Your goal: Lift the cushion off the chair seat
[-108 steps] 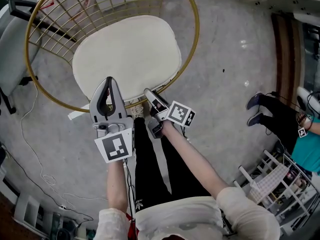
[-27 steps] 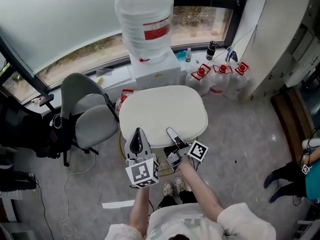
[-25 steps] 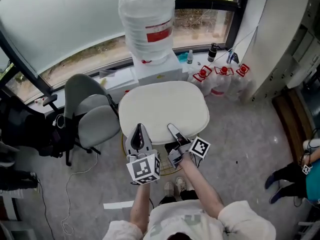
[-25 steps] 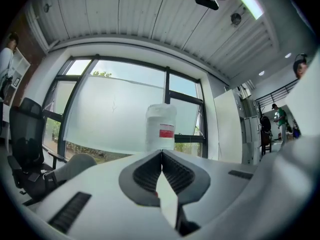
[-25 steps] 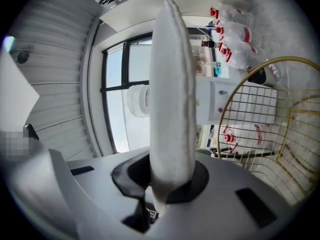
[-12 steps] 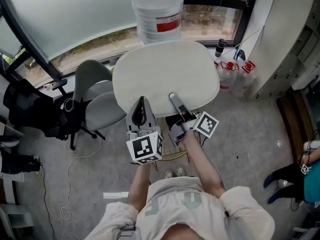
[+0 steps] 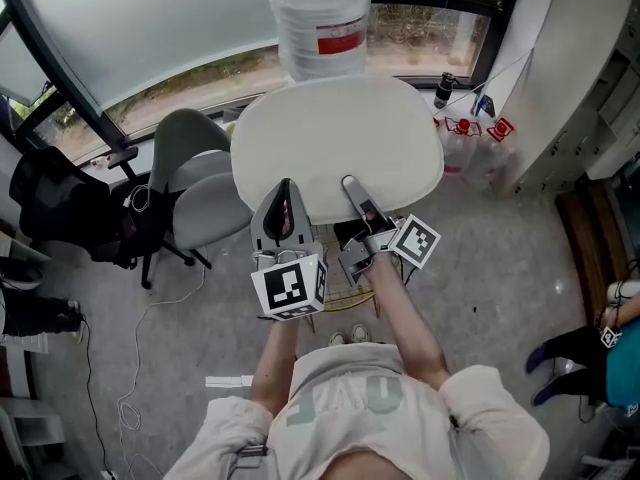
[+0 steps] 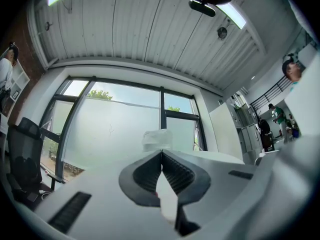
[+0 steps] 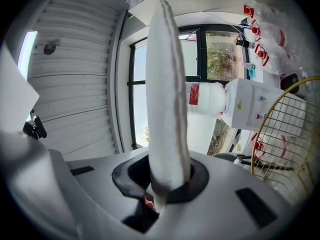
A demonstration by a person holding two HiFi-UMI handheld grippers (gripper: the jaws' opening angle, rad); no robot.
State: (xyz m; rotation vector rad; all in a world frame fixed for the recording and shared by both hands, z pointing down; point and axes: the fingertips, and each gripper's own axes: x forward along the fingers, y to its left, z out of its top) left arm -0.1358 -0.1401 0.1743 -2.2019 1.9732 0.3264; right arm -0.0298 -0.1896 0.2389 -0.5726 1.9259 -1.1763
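A person is gripping the near rim of a white cushion [image 7: 338, 138] with two handheld tools. The left gripper [image 7: 285, 190] is pinching its jaws almost together on a thin strip of the rim. The right gripper [image 7: 350, 186] is clamping its jaws on a thicker fold, with the pad rising edge-on between them. The cushion is hanging in the air at 12 o'clock from the grippers, and the gold wire chair [image 9: 282, 129] is showing bare under its near edge, at 6 o'clock. The lift off the seat is looking done, leaving only carrying the pad away or setting it down. A grey office chair [image 7: 200, 203] is standing at 9 o'clock, and a water bottle [image 7: 322, 13] is sitting beyond at 12.
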